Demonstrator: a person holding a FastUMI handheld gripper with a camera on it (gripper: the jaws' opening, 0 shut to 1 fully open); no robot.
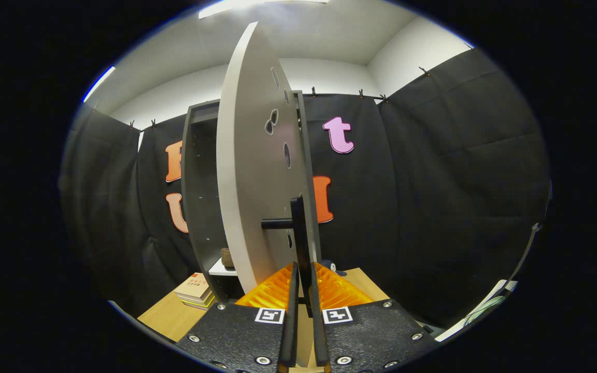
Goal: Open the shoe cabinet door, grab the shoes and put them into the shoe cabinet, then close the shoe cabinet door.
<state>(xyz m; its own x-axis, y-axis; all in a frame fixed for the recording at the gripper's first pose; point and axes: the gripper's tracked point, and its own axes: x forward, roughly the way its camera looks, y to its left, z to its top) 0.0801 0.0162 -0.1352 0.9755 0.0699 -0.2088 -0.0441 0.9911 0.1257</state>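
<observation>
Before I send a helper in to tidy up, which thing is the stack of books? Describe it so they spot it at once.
Start at the tall dark shoe cabinet, whose pale door stands open with the hand-held gripper shut on its black handle. On the wooden table at the cabinet's foot lies the stack of books, the only flat, paper-coloured pile there.

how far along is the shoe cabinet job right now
Done: the cabinet door is swung open, edge-on to the camera, showing the cabinet's dark interior. In hand: the gripper is shut on the door's black handle, both fingers pressing its vertical bar. Left: grabbing the shoes, putting them inside and closing the door. A small brown object sits on a shelf; whether it is a shoe is unclear.
</observation>
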